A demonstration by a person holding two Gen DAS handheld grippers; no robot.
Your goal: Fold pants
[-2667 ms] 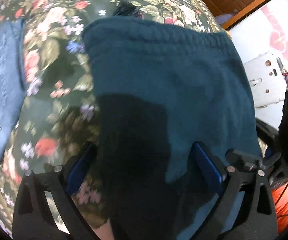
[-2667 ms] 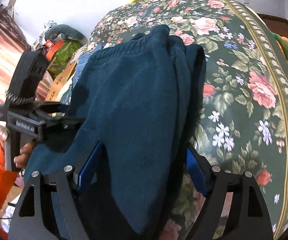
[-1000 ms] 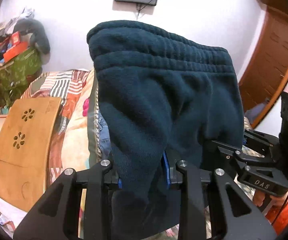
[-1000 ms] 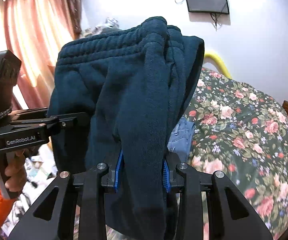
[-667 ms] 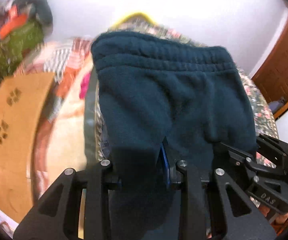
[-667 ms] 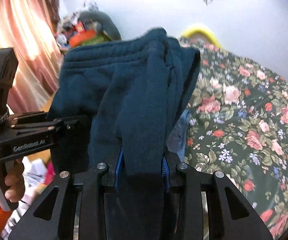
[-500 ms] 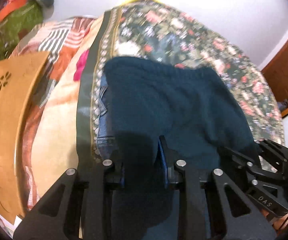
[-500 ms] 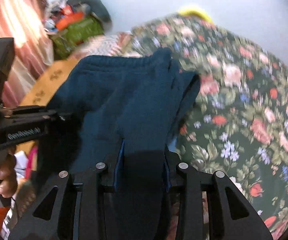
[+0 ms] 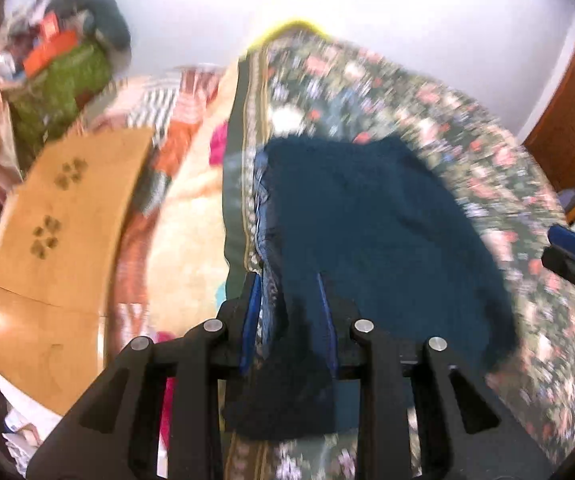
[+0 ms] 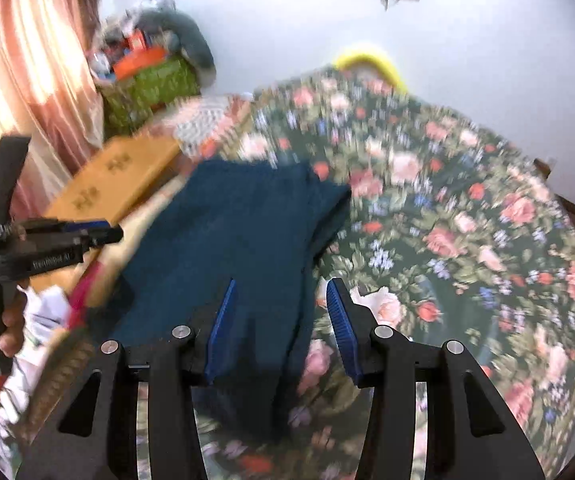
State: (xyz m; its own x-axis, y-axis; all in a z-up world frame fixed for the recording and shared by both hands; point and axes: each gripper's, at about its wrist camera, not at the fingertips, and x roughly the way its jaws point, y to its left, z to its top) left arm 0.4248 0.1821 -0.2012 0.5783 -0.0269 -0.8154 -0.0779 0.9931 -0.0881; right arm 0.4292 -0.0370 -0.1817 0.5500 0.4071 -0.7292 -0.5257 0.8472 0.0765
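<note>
Two hand-held grippers are in view over a bed. The dark teal pants (image 9: 375,236) lie folded on the floral bedspread (image 10: 467,240), near its edge; in the left wrist view the garment fills the centre, with its waistband toward 12 o'clock.

Left hand-held gripper (image 9: 287,320): jaws stand narrowly apart, with a fold of the pants' near corner between the blue pads. The blur does not let me tell whether the pads press on the cloth. A strip of blue denim (image 9: 261,216) shows along the pants' edge at 9 o'clock, partly beneath them.

Right hand-held gripper (image 10: 279,324): jaws have just been opening and now stand clearly apart. The pants' near edge lies between them; the right-side pad (image 10: 341,328) is clear of the cloth, over the bedspread, so nothing is clamped.

In the right wrist view, the left hand-held gripper appears at 9 o'clock, held by a hand (image 10: 11,320) with an orange sleeve below it. A wooden board (image 9: 59,248) lies off the bed at 9 o'clock in the left wrist view. Both views are motion-blurred.
</note>
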